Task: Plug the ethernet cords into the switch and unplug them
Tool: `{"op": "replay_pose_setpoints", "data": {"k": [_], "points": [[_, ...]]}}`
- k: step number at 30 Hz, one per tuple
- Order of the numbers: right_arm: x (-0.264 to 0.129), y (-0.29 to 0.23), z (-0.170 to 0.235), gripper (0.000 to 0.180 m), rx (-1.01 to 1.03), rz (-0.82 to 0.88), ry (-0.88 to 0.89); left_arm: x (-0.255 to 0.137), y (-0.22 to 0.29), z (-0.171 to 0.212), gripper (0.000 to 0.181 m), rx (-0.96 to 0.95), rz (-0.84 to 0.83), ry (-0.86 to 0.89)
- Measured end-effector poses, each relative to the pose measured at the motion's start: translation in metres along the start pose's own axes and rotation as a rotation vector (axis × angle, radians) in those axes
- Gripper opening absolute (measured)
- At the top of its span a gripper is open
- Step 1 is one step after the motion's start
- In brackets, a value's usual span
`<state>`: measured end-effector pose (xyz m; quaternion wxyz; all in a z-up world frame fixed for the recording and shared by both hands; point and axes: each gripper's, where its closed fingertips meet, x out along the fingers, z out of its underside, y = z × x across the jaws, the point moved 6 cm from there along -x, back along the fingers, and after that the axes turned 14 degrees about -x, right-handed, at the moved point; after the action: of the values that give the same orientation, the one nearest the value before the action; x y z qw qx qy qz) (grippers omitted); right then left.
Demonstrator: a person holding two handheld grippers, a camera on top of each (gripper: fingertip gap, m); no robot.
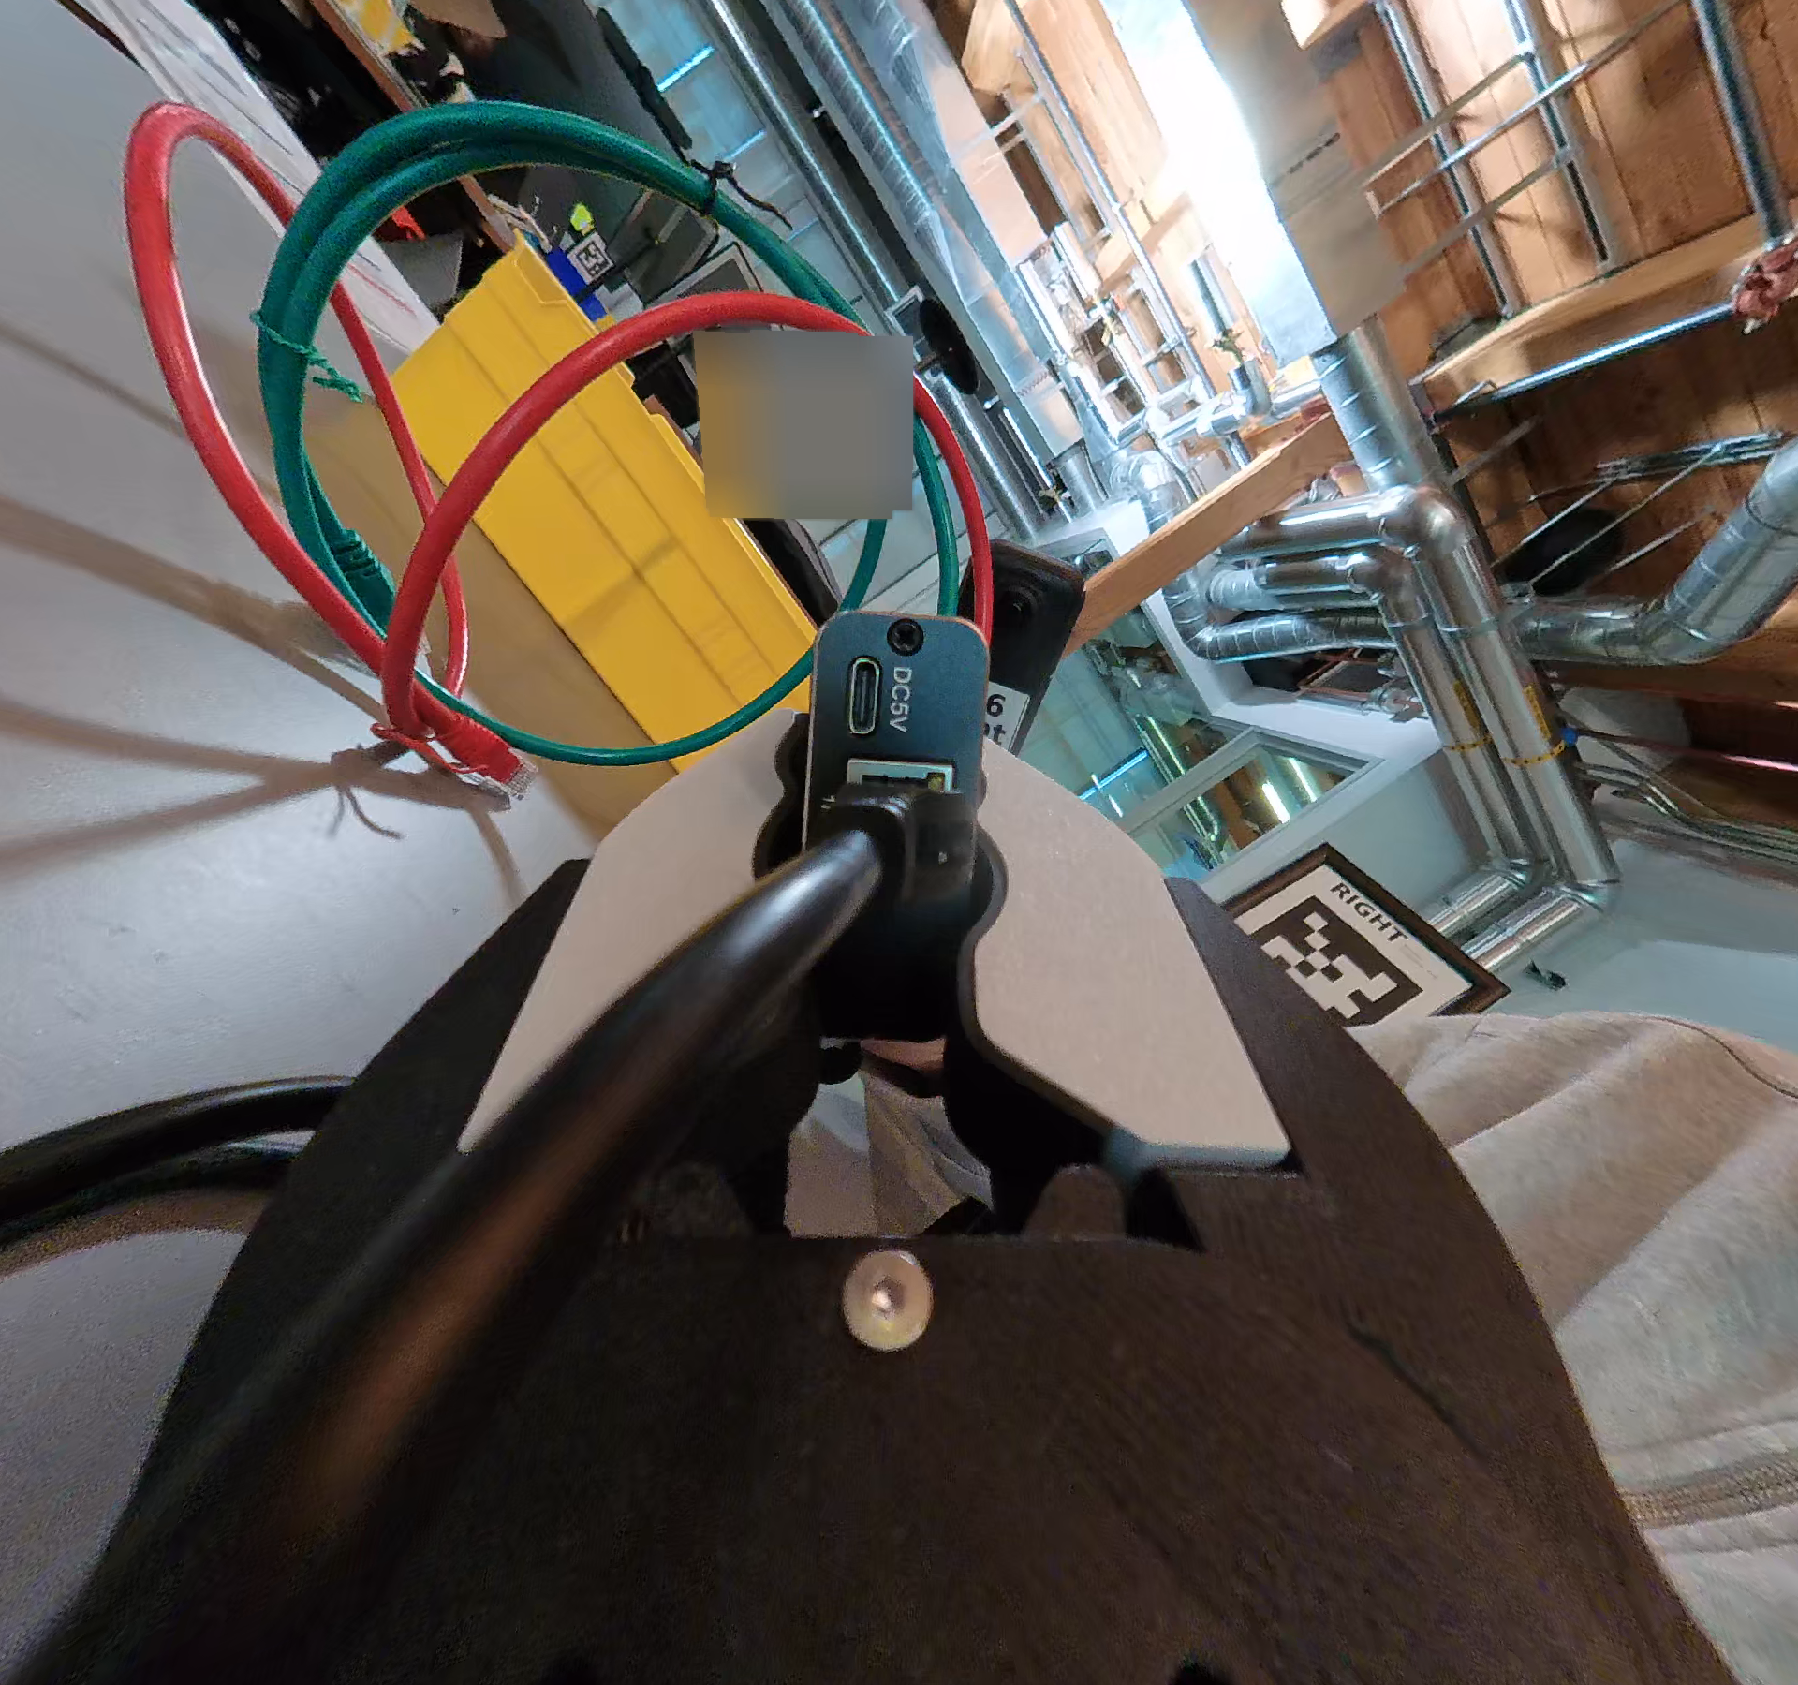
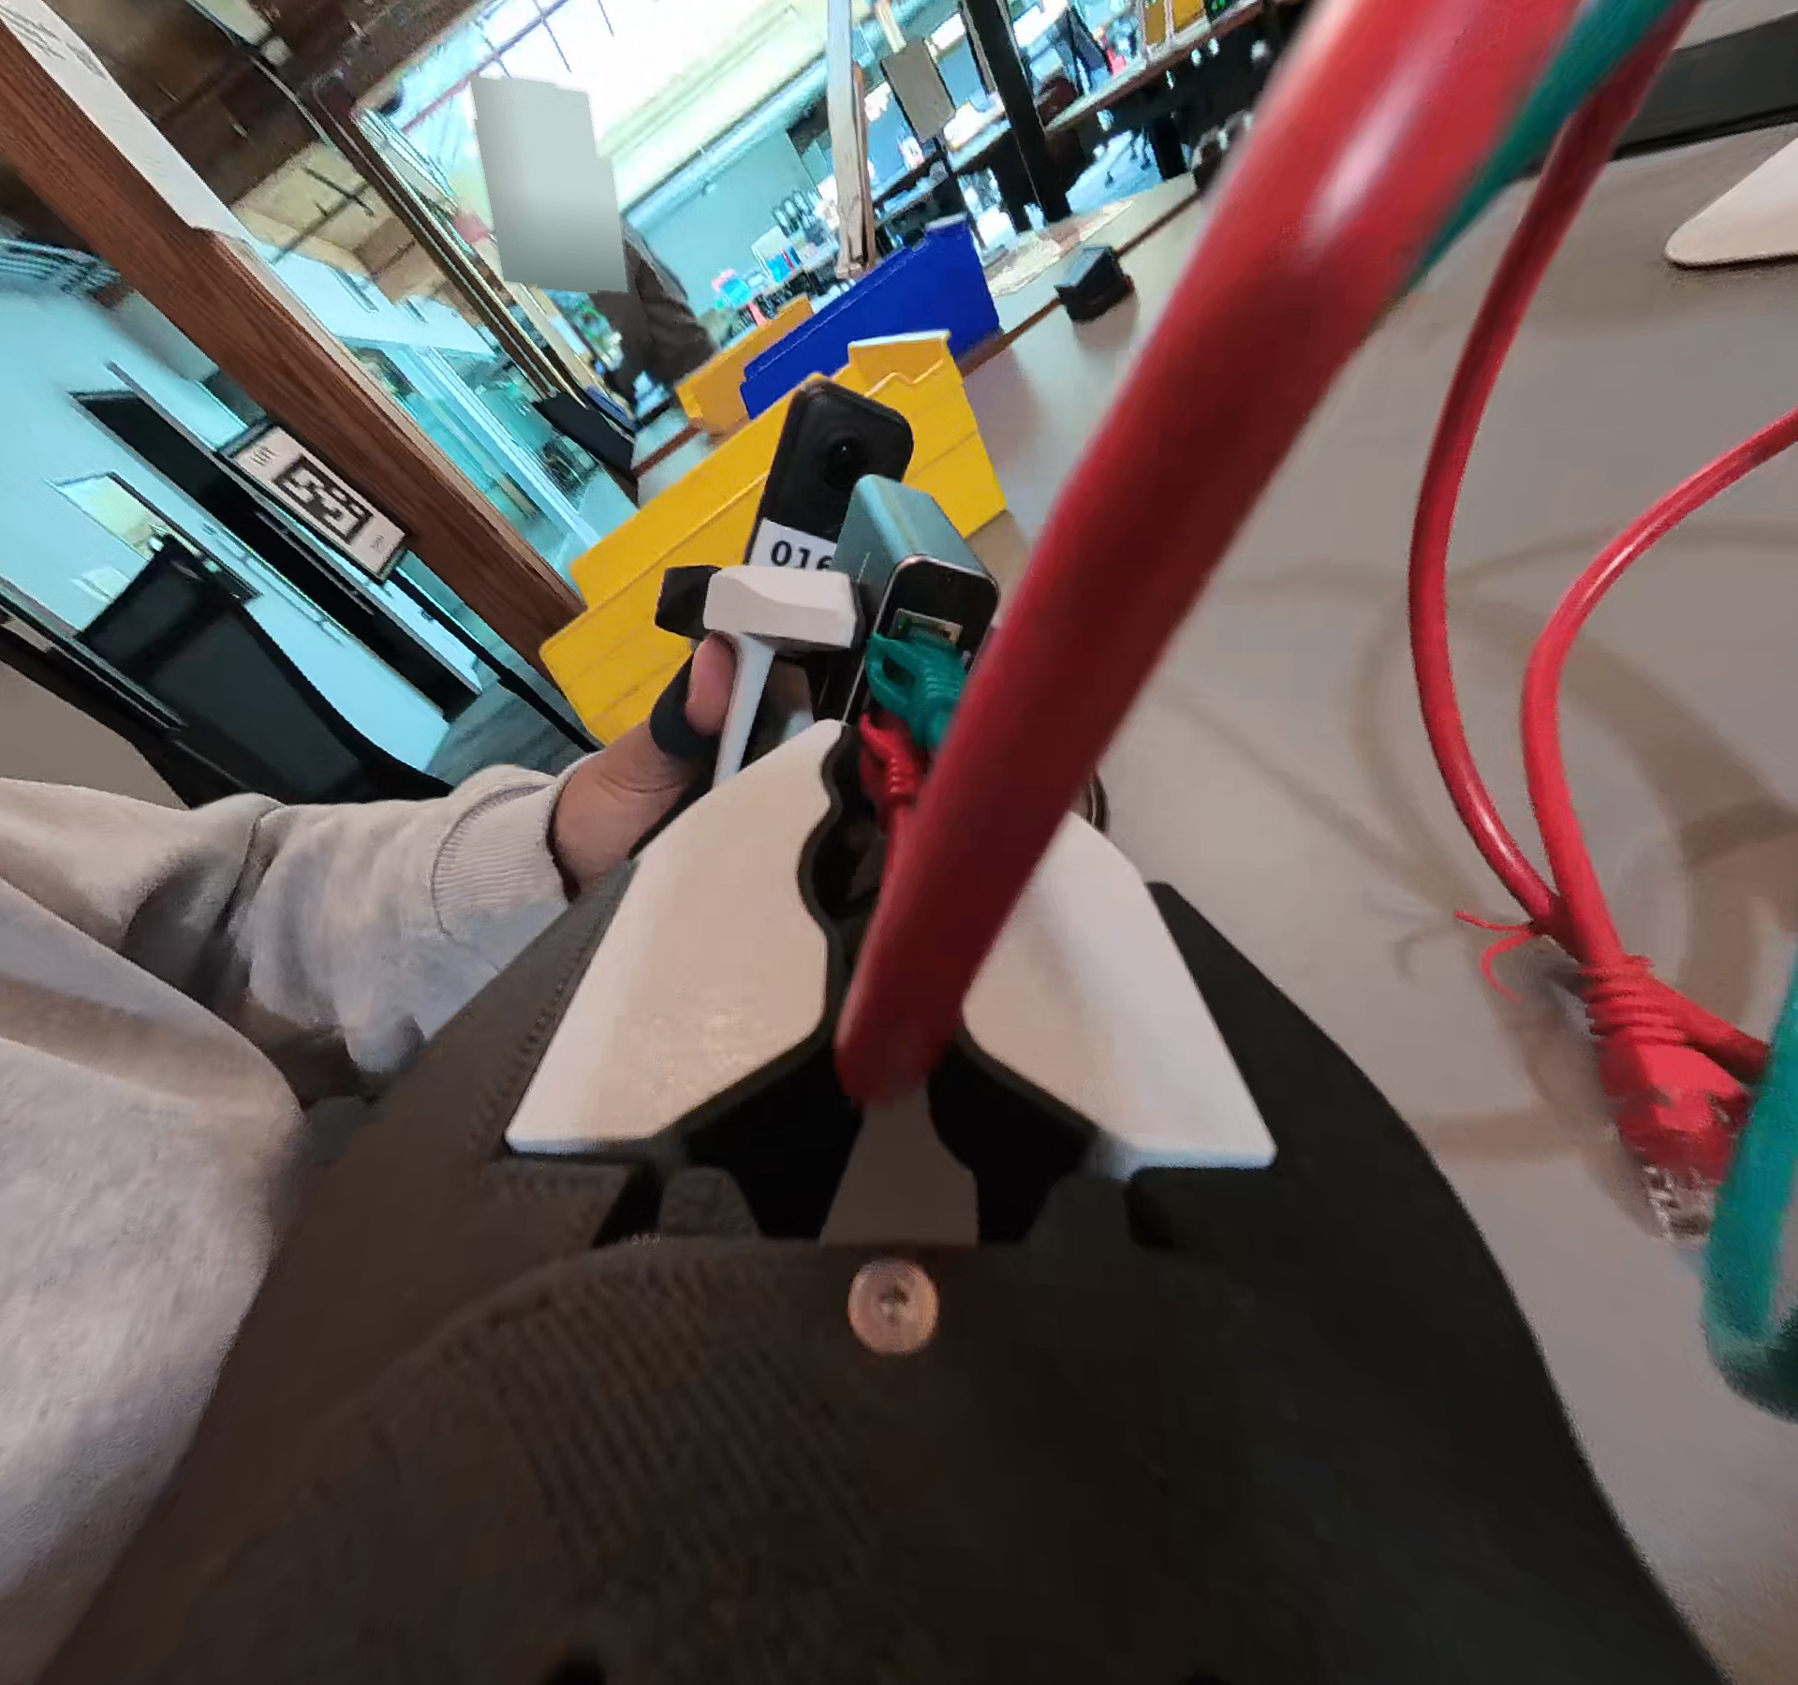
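The left tool (image 1: 890,870) is clamped on the switch (image 1: 900,694), holding it up off the bench (image 1: 146,908) with its long axis running straight ahead, away from the tool. A black cord (image 1: 681,986) sits plugged into its near end. From the right view, the right tool (image 2: 876,870) is closed around the red cord (image 2: 1168,471) at its plug (image 2: 885,758), just below the green plug (image 2: 910,675) seated in the switch's far end; whether the red plug is fully home is hard to tell. Any pull must run along the switch's axis, away from the left tool.
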<state>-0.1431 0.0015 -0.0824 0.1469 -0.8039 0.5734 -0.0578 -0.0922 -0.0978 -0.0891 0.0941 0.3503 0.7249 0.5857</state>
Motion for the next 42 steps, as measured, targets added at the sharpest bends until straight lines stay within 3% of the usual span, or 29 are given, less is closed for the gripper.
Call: {"op": "replay_pose_setpoints", "data": {"k": [7,14,19,23,28,32,35,38,42], "points": [[-0.001,-0.002,0.010,0.018,0.072,-0.068,0.046,-0.004,0.002,0.000,0.027,0.143,-0.042,-0.024],[-0.003,-0.007,0.014,0.037,0.020,-0.081,-0.029,-0.014,-0.006,-0.009,0.027,0.090,-0.028,0.028],[0.004,-0.028,0.029,0.030,-0.289,-0.102,-0.271,-0.017,-0.006,-0.014,0.026,0.191,-0.073,0.005],[0.012,-0.047,0.034,0.029,-0.632,-0.057,-0.351,-0.019,-0.005,-0.017,0.027,0.222,-0.086,0.006],[0.012,-0.058,0.016,0.038,-1.138,0.195,-0.193,-0.022,-0.009,-0.019,0.026,0.120,-0.033,0.036],[0.011,-0.053,0.010,0.023,-1.505,0.472,-0.275,-0.021,-0.017,-0.014,0.026,-0.064,-0.013,0.095],[0.014,-0.048,0.013,0.016,-1.719,0.578,-0.345,-0.017,-0.022,-0.006,0.026,-0.156,0.008,0.100],[0.015,-0.047,0.016,0.004,-1.774,0.589,-0.368,-0.016,-0.020,-0.005,0.027,-0.139,0.016,0.088],[0.010,-0.043,0.008,0.000,-1.515,0.565,-0.294,-0.018,-0.018,-0.008,0.026,-0.135,0.063,0.112]]}}
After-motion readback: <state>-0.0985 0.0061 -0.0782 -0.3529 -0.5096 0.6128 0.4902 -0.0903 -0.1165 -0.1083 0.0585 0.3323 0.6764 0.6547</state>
